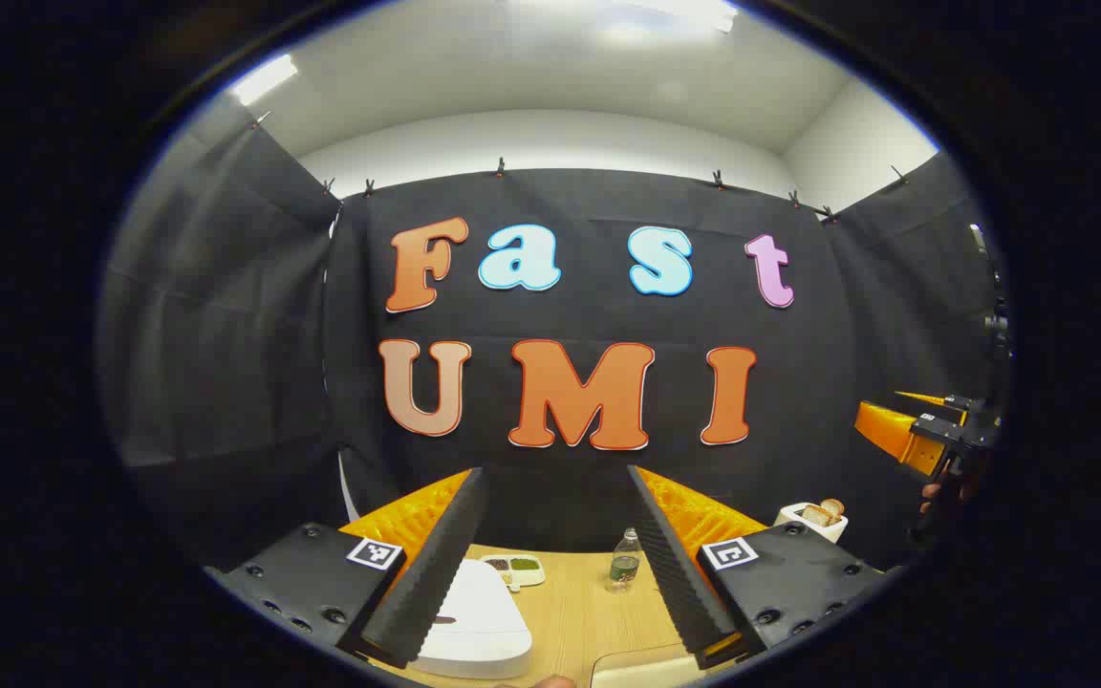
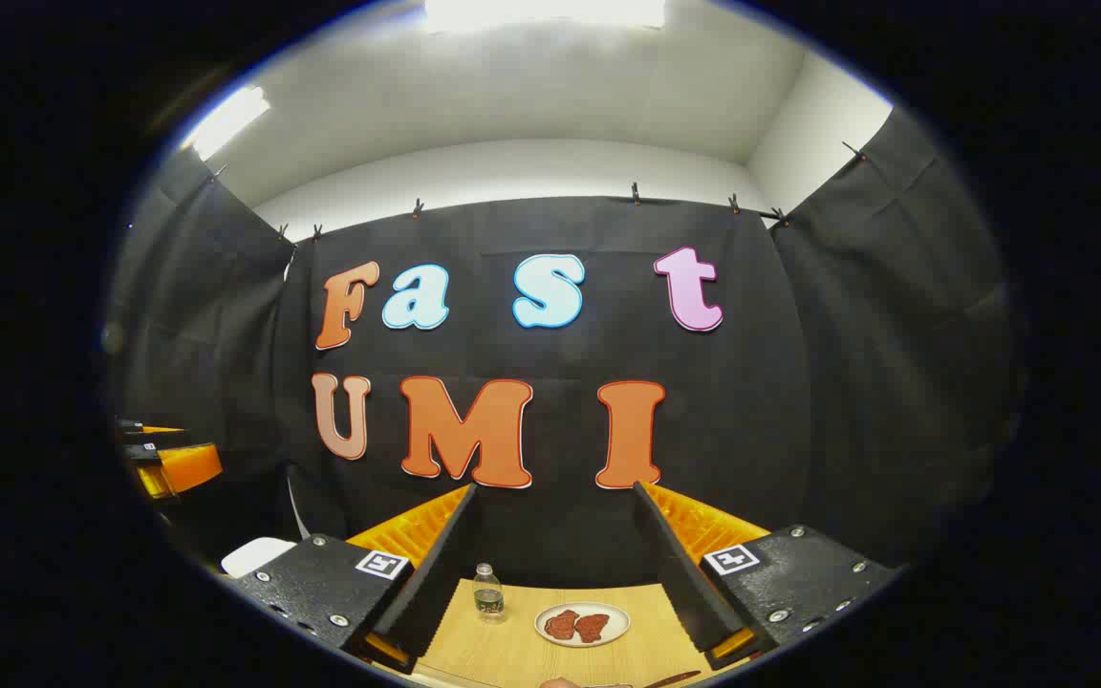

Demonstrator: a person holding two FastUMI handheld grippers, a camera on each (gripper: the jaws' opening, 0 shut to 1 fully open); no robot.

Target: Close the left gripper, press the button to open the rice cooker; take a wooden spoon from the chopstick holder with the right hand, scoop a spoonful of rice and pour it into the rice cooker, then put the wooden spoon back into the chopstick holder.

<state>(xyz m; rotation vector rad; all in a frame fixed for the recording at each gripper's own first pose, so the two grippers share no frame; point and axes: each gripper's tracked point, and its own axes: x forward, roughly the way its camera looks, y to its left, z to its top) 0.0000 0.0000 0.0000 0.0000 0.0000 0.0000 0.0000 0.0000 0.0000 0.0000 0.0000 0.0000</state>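
Step in hand: judged the very start; the left gripper (image 1: 555,564) has yet to come together for the button press.
Left fingers: wide apart, nothing between them, held above the table (image 1: 574,612).
Right fingers: the right gripper (image 2: 550,573) also stands wide apart and empty, raised over the table's right part.
Key relation: the cooker (image 1: 474,626) lies below and ahead of the left gripper, its lid showing just inside the left finger (image 1: 431,573); so the move looks to be downward and a little leftward.
Nearer hand: the left gripper is plainly the nearer to the cooker; from the right gripper view the cooker shows as a pale corner far to the left.
Cooker's look: white, rounded, low lid, shut; a small dark mark on top may be the button, too small to be sure.
Spoon and holder: cannot be told apart in these views; a brown tip at the bottom edge of the right gripper view may be a handle.
Other things: a bottle (image 1: 623,559), a dish (image 1: 515,569) of sauces, a plate (image 2: 582,624) with red slices.
Risk: open fingers could straddle the button and miss it.
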